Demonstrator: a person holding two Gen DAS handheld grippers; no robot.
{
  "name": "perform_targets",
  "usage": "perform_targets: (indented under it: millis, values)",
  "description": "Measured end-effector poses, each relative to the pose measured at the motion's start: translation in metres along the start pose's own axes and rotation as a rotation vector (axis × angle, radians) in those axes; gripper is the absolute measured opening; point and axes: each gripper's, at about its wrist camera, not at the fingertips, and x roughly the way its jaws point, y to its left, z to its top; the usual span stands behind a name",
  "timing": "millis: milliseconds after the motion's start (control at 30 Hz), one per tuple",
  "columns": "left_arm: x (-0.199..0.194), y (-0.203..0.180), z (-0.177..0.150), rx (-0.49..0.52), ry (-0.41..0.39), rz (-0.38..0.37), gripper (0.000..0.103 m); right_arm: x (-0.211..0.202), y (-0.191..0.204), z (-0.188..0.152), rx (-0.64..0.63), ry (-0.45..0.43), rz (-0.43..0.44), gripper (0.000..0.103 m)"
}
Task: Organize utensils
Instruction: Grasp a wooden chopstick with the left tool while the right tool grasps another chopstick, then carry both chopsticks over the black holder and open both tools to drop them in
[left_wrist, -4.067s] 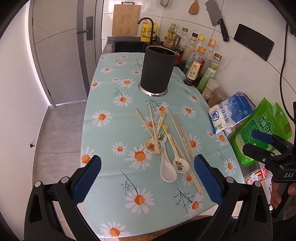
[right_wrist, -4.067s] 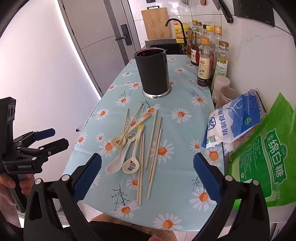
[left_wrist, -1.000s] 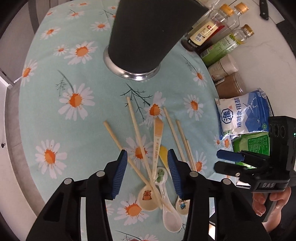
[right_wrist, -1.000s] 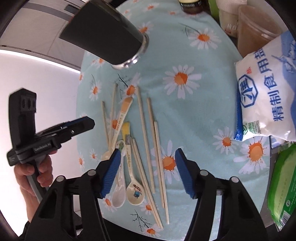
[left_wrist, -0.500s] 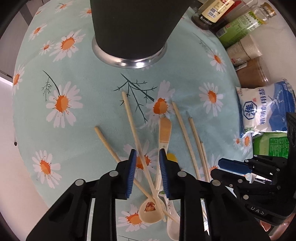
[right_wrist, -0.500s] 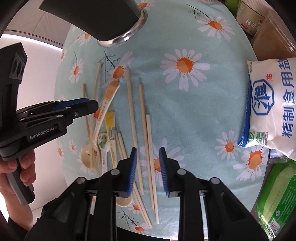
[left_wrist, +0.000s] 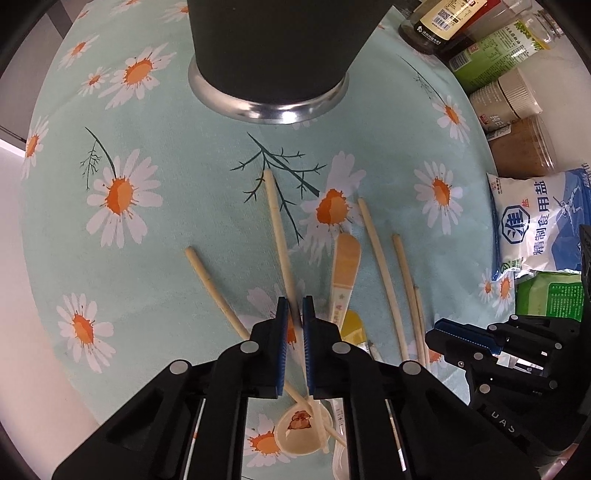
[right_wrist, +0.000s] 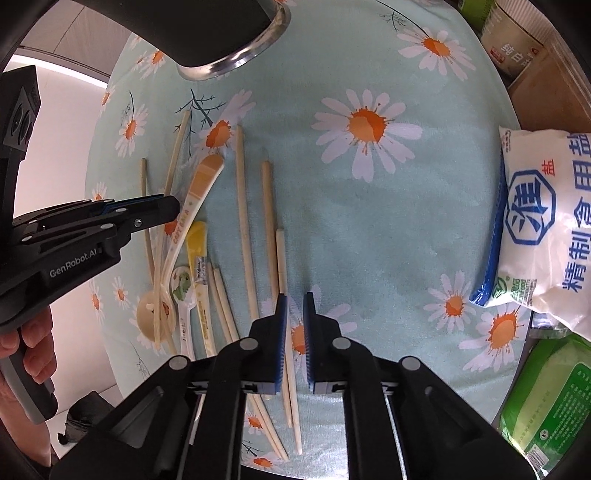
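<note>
Several pale chopsticks and cartoon spoons lie loose on the daisy tablecloth (left_wrist: 155, 258) in front of a black utensil holder (left_wrist: 273, 48) (right_wrist: 207, 33). My left gripper (left_wrist: 294, 314) (right_wrist: 173, 208) points down, its jaws closing tight on a long chopstick (left_wrist: 277, 229) that runs between the pads. My right gripper (right_wrist: 294, 310) (left_wrist: 437, 330) also points down, closing on the rightmost chopstick (right_wrist: 280, 258), which runs along its left pad. Between the two lie an orange-handled spoon (left_wrist: 345, 266) (right_wrist: 195, 192), a yellow-handled spoon (right_wrist: 197, 243) and a dinosaur spoon (right_wrist: 181, 288).
A blue-and-white salt bag (left_wrist: 535, 221) (right_wrist: 546, 229) and a green bag (right_wrist: 546, 406) lie at the right. Sauce bottles (left_wrist: 443, 22) and two jars (left_wrist: 509, 99) stand behind them. The table edge runs close on the left, where a hand (right_wrist: 26, 343) holds the left gripper.
Both grippers have dropped toward the table and closed from about half open. The left pads now pinch the long chopstick; the right pads have come together at the rightmost one.
</note>
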Motion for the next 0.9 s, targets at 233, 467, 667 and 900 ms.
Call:
perform_targets:
  millis: [233,467,667,900]
  values:
    - [-0.007,0.014,-0.002,-0.035,-0.019,-0.041,0.004,-0.001,0.01,-0.008,-0.017,0.009,-0.047,0.01]
    - [-0.028,0.013,-0.004,-0.043,-0.059,-0.103,0.004,0.0,0.038,-0.008,-0.046,0.029,-0.166,0.01]
    - [-0.052,0.02,-0.007,-0.044,-0.093,-0.144,0.004,0.009,0.058,-0.005,-0.044,0.042,-0.235,0.006]
    - [-0.071,0.021,-0.021,-0.04,-0.143,-0.163,0.004,0.003,0.049,-0.002,-0.023,0.026,-0.181,0.005]
